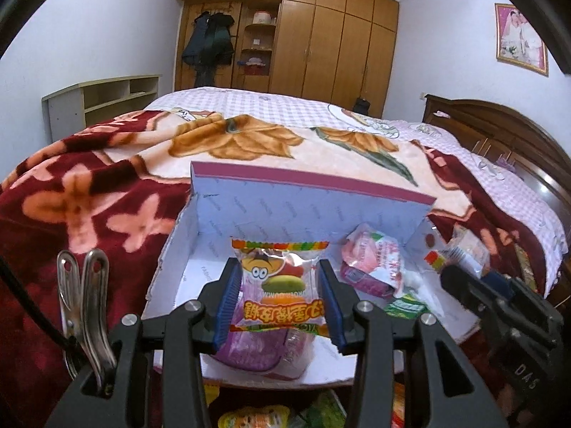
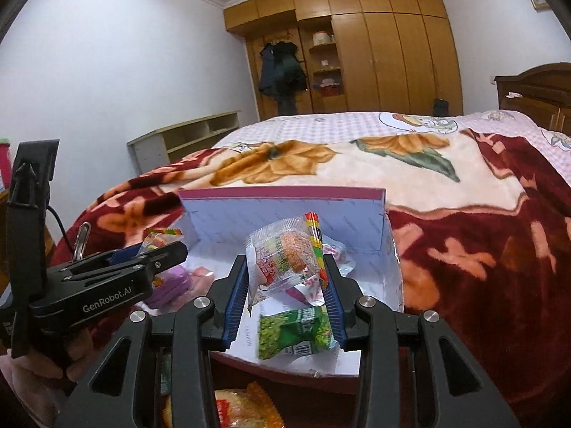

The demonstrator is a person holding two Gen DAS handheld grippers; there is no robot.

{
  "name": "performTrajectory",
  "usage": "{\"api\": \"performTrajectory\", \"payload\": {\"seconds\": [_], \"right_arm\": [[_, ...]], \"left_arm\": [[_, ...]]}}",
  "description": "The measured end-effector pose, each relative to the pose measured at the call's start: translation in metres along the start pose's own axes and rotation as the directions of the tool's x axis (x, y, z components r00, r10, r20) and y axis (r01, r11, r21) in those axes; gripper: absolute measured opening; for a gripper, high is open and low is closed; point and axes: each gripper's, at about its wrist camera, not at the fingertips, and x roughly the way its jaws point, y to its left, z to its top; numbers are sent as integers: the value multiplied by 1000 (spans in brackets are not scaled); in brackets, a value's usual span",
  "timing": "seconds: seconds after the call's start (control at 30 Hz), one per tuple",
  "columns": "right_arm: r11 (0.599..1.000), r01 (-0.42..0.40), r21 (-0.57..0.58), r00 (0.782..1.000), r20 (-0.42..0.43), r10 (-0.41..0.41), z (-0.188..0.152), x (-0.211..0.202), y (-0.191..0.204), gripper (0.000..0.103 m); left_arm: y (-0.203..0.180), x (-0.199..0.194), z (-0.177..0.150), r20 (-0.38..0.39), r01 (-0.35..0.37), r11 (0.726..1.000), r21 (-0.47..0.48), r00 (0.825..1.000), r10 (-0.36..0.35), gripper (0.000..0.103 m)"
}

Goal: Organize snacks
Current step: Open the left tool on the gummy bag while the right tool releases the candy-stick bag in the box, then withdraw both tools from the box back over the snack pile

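Observation:
A white cardboard box [image 1: 228, 214] with a maroon rim lies open on the bed. My left gripper [image 1: 278, 299] is shut on a clear snack packet with a cartoon face and fruit print [image 1: 280, 278], held above the box's near side. My right gripper [image 2: 285, 292] is shut on a clear packet with a red and green label [image 2: 285, 253], also over the box [image 2: 285, 210]. Inside lie a pink packet [image 1: 371, 256], a purple packet [image 1: 249, 353] and a green packet [image 2: 296, 331]. The right gripper [image 1: 474, 285] shows at the right of the left wrist view, the left gripper [image 2: 157, 253] at the left of the right wrist view.
The bed is covered by a red and cream flowered blanket [image 1: 107, 192]. More snack packets [image 2: 246, 406] lie below the box's near edge. A wooden headboard [image 1: 499, 132] stands at the right, a wardrobe [image 1: 321, 35] and a low shelf [image 1: 100, 100] behind.

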Motion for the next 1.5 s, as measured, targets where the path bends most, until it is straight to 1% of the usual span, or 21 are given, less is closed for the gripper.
{"api": "performTrajectory", "payload": {"seconds": [0.2,0.47,0.6,0.67,0.73,0.87,0.93,1.23,1.5], "right_arm": [[1000,17,-4,1000,-19,-17,-5,14,-3,41],[999,17,48,998,-67,-14,-13,29,-15,41],[998,17,57,997,-80,-12,-16,33,-17,42],[999,13,53,997,-80,-9,-16,34,-17,42],[999,16,49,997,-81,-12,-17,34,-16,46],[999,8,51,997,-75,-4,-18,33,-17,52],[999,4,53,997,-71,-1,-18,32,-17,52],[999,-2,53,999,-44,4,-16,25,-16,55],[999,-5,40,1000,-7,5,-11,10,-8,56]], "left_arm": [[4,16,-3,-12,-7,1000,-14,1000,7,45],[2,25,-8,-3,-36,999,3,999,36,46],[0,26,-9,-2,-40,999,9,999,40,50],[0,26,-9,-3,-40,999,8,999,40,52],[1,28,-10,-10,-42,999,3,999,42,57],[4,31,-11,-30,-38,999,-16,999,37,64],[4,31,-11,-29,-36,999,-19,999,35,66],[0,25,-10,-29,-37,999,9,999,37,68],[-3,1,-3,1,-41,999,35,999,41,68]]}}
